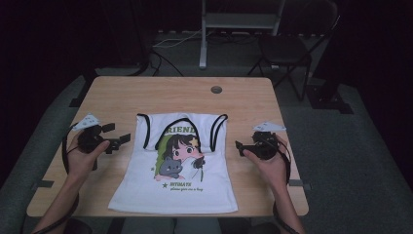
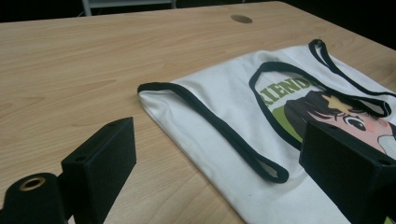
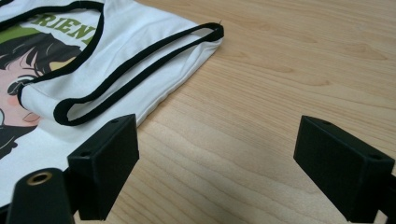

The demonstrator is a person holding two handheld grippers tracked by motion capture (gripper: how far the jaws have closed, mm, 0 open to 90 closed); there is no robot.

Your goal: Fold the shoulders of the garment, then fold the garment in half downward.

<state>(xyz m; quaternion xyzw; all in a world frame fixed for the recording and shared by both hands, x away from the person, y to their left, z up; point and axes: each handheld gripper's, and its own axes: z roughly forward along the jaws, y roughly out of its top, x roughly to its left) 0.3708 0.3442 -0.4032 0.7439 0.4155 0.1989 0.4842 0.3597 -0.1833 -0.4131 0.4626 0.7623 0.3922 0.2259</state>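
A white sleeveless top (image 1: pixel 146 187) with black trim and a cartoon girl print lies flat in the middle of the wooden table (image 1: pixel 160 92), straps toward the far edge. My left gripper (image 1: pixel 117 134) is held just left of the top, open, jaws pointing at its left armhole. In the left gripper view the top (image 2: pixel 210 93) lies ahead of the open left gripper (image 2: pixel 219 140), whose right jaw hangs over the fabric. My right gripper (image 1: pixel 246 141) rests open beside the top's right edge. In the right gripper view, the right gripper (image 3: pixel 217 140) has bare wood between its jaws, beside the black-trimmed strap (image 3: pixel 140 70).
A round cable hole (image 1: pixel 216 89) sits near the table's far edge. Behind the table stand a dark folding chair (image 1: pixel 285 48) and a metal stand (image 1: pixel 203 39) with cables on the floor. Bare wood lies on both sides of the top.
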